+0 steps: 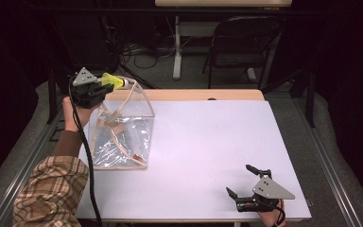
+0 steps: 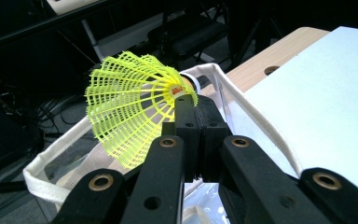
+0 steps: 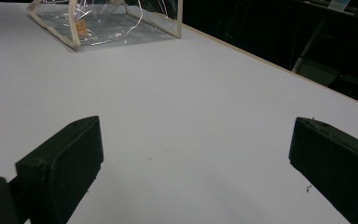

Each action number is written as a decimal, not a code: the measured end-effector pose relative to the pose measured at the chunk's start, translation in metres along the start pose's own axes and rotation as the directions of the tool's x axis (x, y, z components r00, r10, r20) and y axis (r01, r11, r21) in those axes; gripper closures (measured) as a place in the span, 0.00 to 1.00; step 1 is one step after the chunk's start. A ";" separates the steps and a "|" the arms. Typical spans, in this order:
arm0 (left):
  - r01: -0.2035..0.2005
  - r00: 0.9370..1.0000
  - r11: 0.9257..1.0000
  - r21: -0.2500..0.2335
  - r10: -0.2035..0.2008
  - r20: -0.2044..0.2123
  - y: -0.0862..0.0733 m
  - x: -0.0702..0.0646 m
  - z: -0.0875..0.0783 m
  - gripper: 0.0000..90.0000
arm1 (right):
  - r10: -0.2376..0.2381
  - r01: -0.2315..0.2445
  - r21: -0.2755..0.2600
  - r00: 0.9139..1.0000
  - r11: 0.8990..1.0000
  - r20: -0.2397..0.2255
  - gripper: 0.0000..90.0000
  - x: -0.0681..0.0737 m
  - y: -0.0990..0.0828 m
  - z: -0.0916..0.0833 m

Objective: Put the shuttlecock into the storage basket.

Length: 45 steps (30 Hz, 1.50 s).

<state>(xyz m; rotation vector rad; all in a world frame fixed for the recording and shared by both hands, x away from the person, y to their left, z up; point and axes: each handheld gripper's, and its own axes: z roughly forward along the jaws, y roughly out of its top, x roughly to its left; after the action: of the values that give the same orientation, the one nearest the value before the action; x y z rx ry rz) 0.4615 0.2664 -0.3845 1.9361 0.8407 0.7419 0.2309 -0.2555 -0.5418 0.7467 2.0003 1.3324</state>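
Observation:
A yellow plastic shuttlecock (image 2: 130, 107) is pinched at its cork end by my left gripper (image 2: 196, 109), whose jaws are shut on it. In the high view the left gripper (image 1: 105, 85) holds the shuttlecock (image 1: 113, 81) above the top rim of a clear plastic bag (image 1: 123, 135) with cream trim, at the table's left. The bag's white rim (image 2: 242, 91) lies just under the jaws. My right gripper (image 1: 248, 180) rests open near the table's front right edge, nothing between its pads (image 3: 63, 165). The bag (image 3: 107, 21) lies far ahead of it.
The white tabletop (image 1: 208, 142) has a wooden strip (image 1: 194, 94) along its far edge. A black chair (image 1: 243, 42) and a table leg (image 1: 177, 47) stand behind, with cables on the floor. A plaid sleeve (image 1: 49, 189) comes in at the lower left.

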 end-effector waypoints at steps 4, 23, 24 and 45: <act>0.002 1.000 1.000 0.007 -0.002 0.003 -0.003 0.000 0.002 0.99 | 0.000 0.000 0.001 1.000 1.000 -0.001 0.03 0.000 0.000 0.000; 0.013 1.000 0.999 0.042 -0.014 0.015 -0.017 0.000 0.011 0.99 | -0.004 0.004 0.001 1.000 1.000 -0.002 0.03 0.000 0.000 0.001; 0.014 1.000 0.999 0.044 -0.015 0.015 -0.017 0.000 0.011 0.99 | -0.005 0.005 0.003 1.000 1.000 0.000 0.03 0.000 0.000 0.001; 0.026 0.999 0.997 0.071 -0.028 0.032 -0.027 0.000 0.020 0.99 | -0.002 0.002 0.001 1.000 1.000 -0.001 0.03 0.000 0.000 0.000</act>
<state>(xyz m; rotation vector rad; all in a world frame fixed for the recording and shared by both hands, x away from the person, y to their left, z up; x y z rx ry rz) 0.4700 0.2675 -0.4172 1.9904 0.8824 0.6704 0.2310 -0.2554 -0.5421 0.7440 2.0023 1.3310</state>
